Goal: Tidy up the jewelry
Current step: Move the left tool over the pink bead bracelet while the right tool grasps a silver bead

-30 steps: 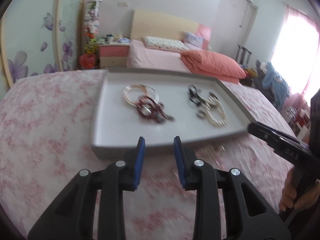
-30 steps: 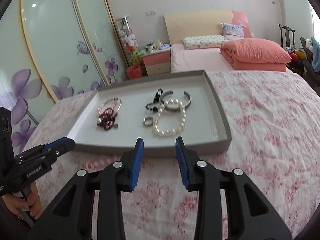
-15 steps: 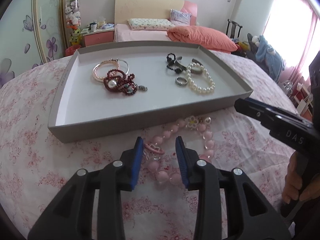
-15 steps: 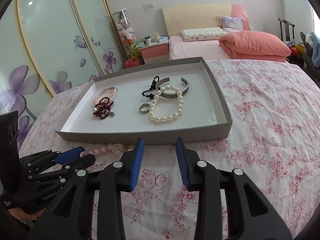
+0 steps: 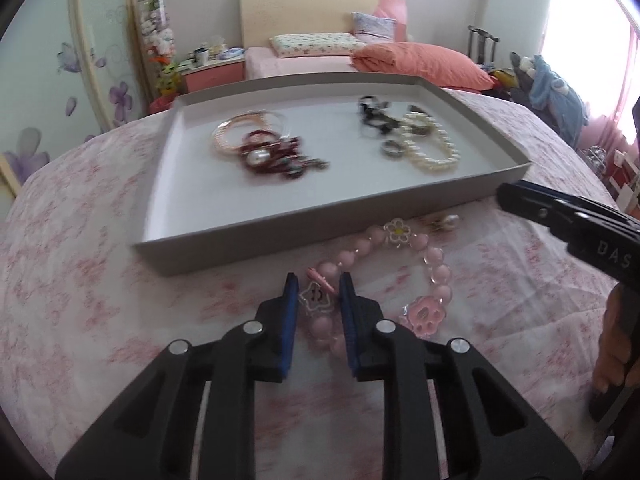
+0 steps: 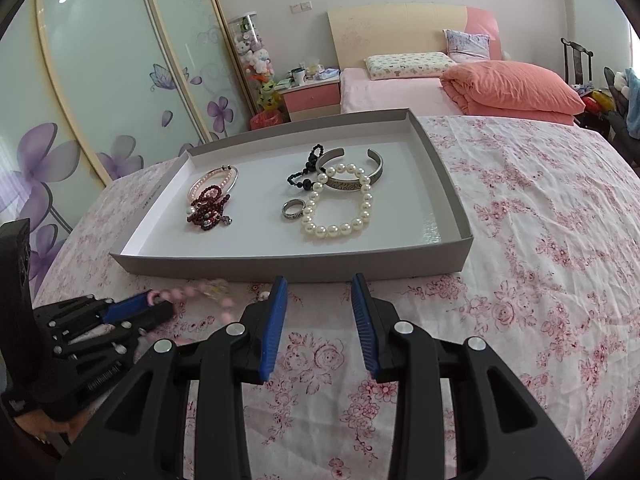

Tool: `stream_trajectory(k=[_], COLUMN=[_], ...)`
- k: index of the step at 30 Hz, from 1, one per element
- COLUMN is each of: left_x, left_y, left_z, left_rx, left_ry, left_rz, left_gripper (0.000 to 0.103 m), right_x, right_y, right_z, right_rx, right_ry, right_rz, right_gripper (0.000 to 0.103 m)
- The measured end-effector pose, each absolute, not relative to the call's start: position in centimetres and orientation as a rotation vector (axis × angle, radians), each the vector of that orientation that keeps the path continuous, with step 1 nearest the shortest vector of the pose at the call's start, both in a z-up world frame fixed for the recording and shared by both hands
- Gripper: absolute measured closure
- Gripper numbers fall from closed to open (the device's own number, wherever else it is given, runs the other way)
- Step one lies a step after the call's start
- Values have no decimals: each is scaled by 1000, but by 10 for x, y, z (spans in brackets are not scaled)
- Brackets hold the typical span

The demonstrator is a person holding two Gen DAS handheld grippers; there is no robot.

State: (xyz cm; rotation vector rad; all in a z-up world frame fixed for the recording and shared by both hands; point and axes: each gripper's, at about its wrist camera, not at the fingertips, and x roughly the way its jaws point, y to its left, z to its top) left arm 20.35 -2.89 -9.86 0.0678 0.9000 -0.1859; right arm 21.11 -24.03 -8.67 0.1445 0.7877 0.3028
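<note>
1. The step in hand looks like a pick-up: the pink bead bracelet (image 5: 384, 280) lies on the floral bedspread (image 5: 100, 280), just in front of the near wall of the grey tray (image 5: 280, 232), outside it.
2. The left hand-held gripper (image 5: 319, 292) is closing, its blue pads either side of the bracelet's star charm (image 5: 317, 298) and the beads beside it; the pads do not yet seem to press, so let the closing finish before any lift.
3. Aim to catch a bead or the cord, not only the thin charm, which could twist out of the pads.
4. Keep the tips low to the bedspread but off the cloth, so no fold is pinched along with the beads.
5. Lift straight up first; the loose loop with the paw charm (image 5: 428, 312) will dangle and could snag the tray wall.
6. Set it in the bare middle of the tray, between the dark red beads (image 5: 276, 160) and the pearl bracelet (image 5: 432, 148), to avoid tangling.
7. The right hand-held gripper (image 6: 320, 312) hovers part open, holding nothing; keep it clear of the path.
</note>
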Motion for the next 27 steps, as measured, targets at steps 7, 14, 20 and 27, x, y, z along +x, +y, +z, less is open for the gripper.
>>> stream_trajectory(k=[7,14,20,27], left_x=[204,202,203,203], left_y=[18,26,25,20], left_z=[-97,-96,-96,-96], left_rx=[17,22,32,39], left_ry=[898,897,897,898], left_rz=[-69,-64,-59,-56], left_gripper=[82,81,81,81], right_x=[211,209,217,223], right_y=[-229,-207,-190,-177], right_z=[-91,-98,-104,-104], right_rx=[107,15,-49,-106], right_ry=[815,855,883,871], right_rz=[337,387,366,304], right_gripper=[68,68,68,84])
